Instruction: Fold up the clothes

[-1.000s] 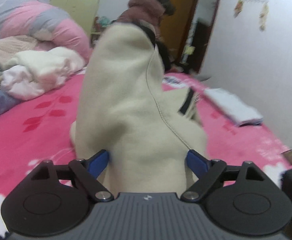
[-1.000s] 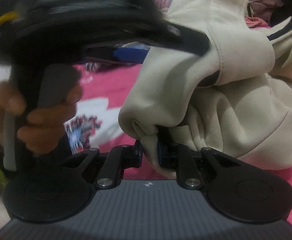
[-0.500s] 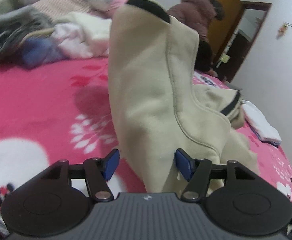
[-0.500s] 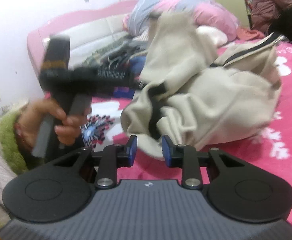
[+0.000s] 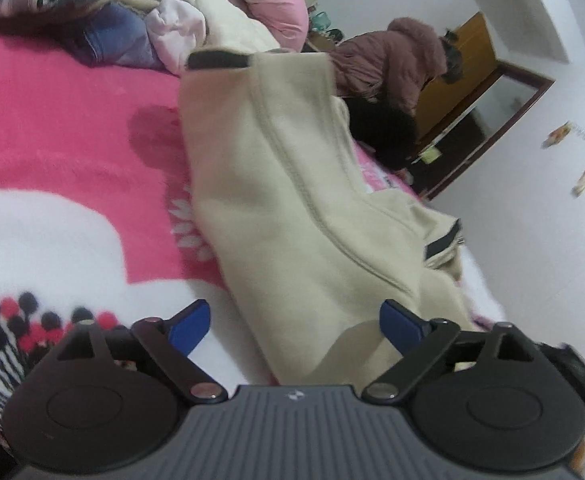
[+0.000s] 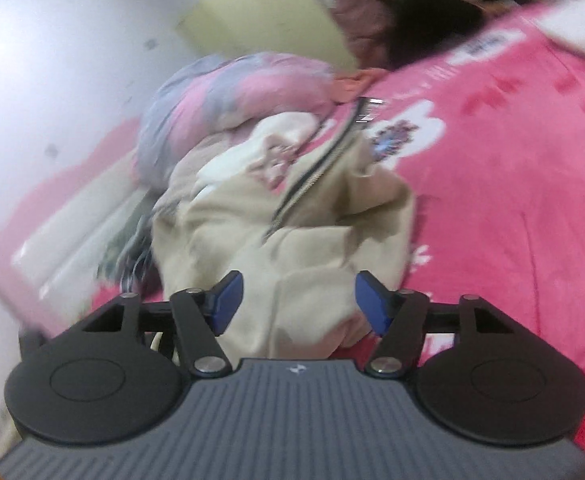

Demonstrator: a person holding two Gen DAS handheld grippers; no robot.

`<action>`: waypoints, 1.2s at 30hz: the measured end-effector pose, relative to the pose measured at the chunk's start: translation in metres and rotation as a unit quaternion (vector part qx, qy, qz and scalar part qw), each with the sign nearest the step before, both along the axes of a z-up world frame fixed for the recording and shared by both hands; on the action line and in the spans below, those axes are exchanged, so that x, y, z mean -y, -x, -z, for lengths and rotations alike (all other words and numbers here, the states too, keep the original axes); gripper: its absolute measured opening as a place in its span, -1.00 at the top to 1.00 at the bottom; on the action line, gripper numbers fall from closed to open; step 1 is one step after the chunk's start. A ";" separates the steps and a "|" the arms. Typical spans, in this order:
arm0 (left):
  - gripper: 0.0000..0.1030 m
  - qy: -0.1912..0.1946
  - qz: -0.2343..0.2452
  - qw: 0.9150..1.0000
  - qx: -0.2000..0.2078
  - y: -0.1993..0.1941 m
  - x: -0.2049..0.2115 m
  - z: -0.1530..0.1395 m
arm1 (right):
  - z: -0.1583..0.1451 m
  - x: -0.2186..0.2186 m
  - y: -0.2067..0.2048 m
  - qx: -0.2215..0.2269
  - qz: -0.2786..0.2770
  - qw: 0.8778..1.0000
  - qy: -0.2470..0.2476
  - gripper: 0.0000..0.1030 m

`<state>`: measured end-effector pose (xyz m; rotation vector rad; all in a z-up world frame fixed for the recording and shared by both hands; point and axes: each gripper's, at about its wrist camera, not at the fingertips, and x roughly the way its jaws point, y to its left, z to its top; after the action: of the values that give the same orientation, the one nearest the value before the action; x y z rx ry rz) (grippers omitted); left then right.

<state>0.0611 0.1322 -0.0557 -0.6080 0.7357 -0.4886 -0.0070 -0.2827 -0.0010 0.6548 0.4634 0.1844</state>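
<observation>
Two grippers are in view, and both have their jaws spread wide. The left gripper (image 5: 294,326) shows its blue pads far apart at the bottom of the left wrist view, and the cream hoodie (image 5: 292,208) passes between them without being pinched; whether the cloth touches the right pad I cannot tell. The right gripper (image 6: 298,300) also has its blue pads well apart, with the hem of the hoodie (image 6: 292,248) lying in the gap and not clamped.

Half a second ago the jaws of the right gripper were almost pressed together beside a fold of the cloth, and one second ago they pinched it; now they are released. The left jaws are also wider than half a second ago. The hoodie stood up high in the middle of the left view before; now it lies lower and stretched out on the pink bed cover (image 5: 72,128). The other hand and gripper that filled the left of the right wrist view are gone from it.

In the left wrist view the hoodie runs from the lower centre up to a black band at the upper centre. In the right wrist view, which is blurred, it lies crumpled in the centre with its dark zipper line running toward the upper right, on the bed cover (image 6: 512,200).
</observation>
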 end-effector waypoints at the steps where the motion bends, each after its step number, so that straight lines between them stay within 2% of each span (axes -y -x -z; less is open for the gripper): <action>1: -0.86 0.010 0.005 1.000 0.000 0.000 -0.002 0.001 | 0.005 0.001 -0.007 -0.007 0.010 1.000 -0.013 -0.35; 4: -0.89 0.015 0.017 1.000 0.002 0.001 -0.002 0.005 | 0.016 0.009 -0.035 -0.025 0.024 0.999 -0.031 -0.53; 7: -0.90 0.007 0.022 1.000 0.005 -0.001 0.002 0.007 | 0.025 0.019 -0.065 -0.042 0.030 0.998 -0.041 -0.63; 10: -0.90 -0.010 0.022 1.000 0.011 -0.003 0.009 0.008 | 0.028 0.019 -0.101 -0.056 0.014 0.998 -0.004 -0.71; 12: -0.89 -0.025 0.021 0.999 0.017 -0.005 0.015 0.007 | 0.032 0.013 -0.125 -0.067 -0.011 0.998 0.019 -0.77; 13: -0.89 -0.034 0.022 0.999 0.021 -0.006 0.017 0.007 | 0.034 0.010 -0.138 -0.072 -0.024 0.997 0.031 -0.90; 14: -0.89 -0.041 0.023 0.999 0.024 -0.006 0.019 0.006 | 0.036 0.007 -0.149 -0.076 -0.036 0.996 0.039 -0.93; 15: -0.89 -0.049 0.024 0.998 0.026 -0.007 0.021 0.007 | 0.038 0.007 -0.155 -0.074 -0.049 0.996 0.032 -0.98; 23: -0.89 -0.064 0.022 0.997 0.023 -0.023 0.030 0.006 | 0.058 0.004 -0.205 -0.052 -0.150 0.987 -0.028 -0.99; 24: -0.89 -0.065 0.019 0.997 0.025 -0.025 0.031 0.006 | 0.060 0.004 -0.211 -0.050 -0.162 0.985 -0.035 -0.97; 26: -0.88 -0.063 0.010 0.998 0.026 -0.029 0.031 0.007 | 0.065 0.003 -0.221 -0.045 -0.186 0.980 -0.051 -0.79; 31: -0.90 -0.065 0.007 0.997 0.034 -0.046 0.037 0.009 | 0.072 0.000 -0.198 -0.047 -0.211 0.968 -0.126 -0.21; 33: -0.91 -0.060 0.011 0.998 0.036 -0.053 0.040 0.009 | 0.075 -0.001 -0.189 -0.047 -0.221 0.962 -0.155 -0.07; 36: -0.92 -0.037 0.016 0.999 0.035 -0.063 0.042 0.008 | 0.075 -0.005 -0.172 -0.042 -0.227 0.956 -0.178 -0.01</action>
<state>0.1241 0.0904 -0.0637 -0.5082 0.6941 -0.5086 0.1653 -0.2778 -0.0761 0.9042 0.6680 0.6907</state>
